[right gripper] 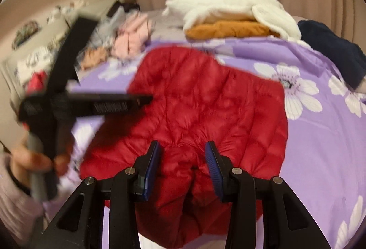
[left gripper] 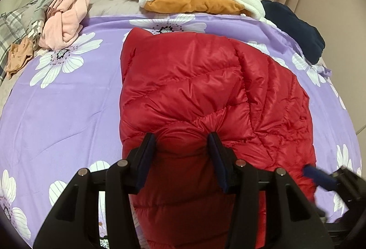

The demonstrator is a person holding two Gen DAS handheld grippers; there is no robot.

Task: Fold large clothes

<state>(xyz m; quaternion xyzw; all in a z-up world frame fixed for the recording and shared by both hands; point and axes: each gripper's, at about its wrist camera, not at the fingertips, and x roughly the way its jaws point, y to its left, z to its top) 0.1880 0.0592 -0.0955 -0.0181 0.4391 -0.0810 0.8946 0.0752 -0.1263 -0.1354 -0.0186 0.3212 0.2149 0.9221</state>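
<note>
A: Where's the red puffer jacket?
B: Centre frame on the purple sheet, long axis running bottom to top.
A: Grippers?
B: Left gripper and right gripper both clamped on its bottom hem.

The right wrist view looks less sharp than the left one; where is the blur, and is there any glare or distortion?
Right wrist view: blur all over, strongest on the left gripper. Left wrist view: sharp, with soft sheen on the red jacket. Both views: fisheye curves the purple bedspread.
</note>
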